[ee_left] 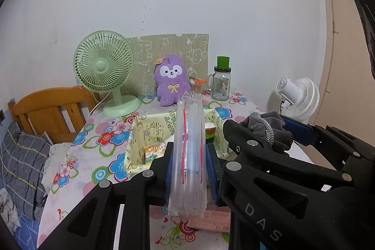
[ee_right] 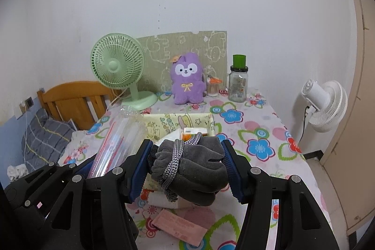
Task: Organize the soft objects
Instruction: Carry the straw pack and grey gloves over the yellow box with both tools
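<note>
- Left wrist view: the left gripper (ee_left: 189,170) is clamped on a clear plastic pack (ee_left: 189,154), upright above the yellow fabric basket (ee_left: 150,130) on the floral tablecloth (ee_left: 100,156).
- Right wrist view: the right gripper (ee_right: 187,168) squeezes a grey glove bundle (ee_right: 192,168) — held just over the basket's near edge.

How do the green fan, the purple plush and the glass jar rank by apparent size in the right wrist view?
1. Green fan, largest.
2. Purple plush.
3. Glass jar, smallest.
All three stand at the table's far edge, so nearness hardly affects the order.
</note>
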`<action>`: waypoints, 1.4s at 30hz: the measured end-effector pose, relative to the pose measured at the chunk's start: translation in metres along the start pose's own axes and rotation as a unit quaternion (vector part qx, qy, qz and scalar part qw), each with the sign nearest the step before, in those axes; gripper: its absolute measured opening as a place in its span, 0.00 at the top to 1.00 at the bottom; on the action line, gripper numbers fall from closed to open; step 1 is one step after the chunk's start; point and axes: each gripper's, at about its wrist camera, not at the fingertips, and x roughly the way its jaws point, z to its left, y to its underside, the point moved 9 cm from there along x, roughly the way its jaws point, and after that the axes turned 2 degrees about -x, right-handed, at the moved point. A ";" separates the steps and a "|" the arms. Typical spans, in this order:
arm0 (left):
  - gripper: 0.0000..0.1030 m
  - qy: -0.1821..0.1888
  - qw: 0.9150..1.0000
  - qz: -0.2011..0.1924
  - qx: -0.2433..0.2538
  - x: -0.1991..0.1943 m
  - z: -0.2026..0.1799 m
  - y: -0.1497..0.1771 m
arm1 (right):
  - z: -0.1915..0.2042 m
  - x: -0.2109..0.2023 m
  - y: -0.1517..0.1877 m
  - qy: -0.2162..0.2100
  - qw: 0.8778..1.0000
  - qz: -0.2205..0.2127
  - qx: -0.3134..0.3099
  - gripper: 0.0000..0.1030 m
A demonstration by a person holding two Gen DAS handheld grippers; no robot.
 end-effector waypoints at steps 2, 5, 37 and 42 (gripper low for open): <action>0.76 0.000 1.000 -0.002 -0.001 0.002 0.000 -0.004 | -0.001 0.002 -0.004 -0.002 1.000 -0.002 0.000 0.39; 0.76 0.000 1.000 -0.004 -0.002 0.007 0.003 -0.007 | 0.000 0.006 -0.010 -0.004 1.000 -0.004 -0.001 0.39; 0.76 -0.010 0.999 0.027 -0.033 0.094 0.025 -0.018 | -0.004 0.099 -0.026 -0.017 0.999 0.027 0.009 0.39; 0.76 0.000 0.999 0.035 -0.040 0.110 0.025 -0.014 | -0.007 0.114 -0.025 -0.017 0.999 0.034 0.011 0.39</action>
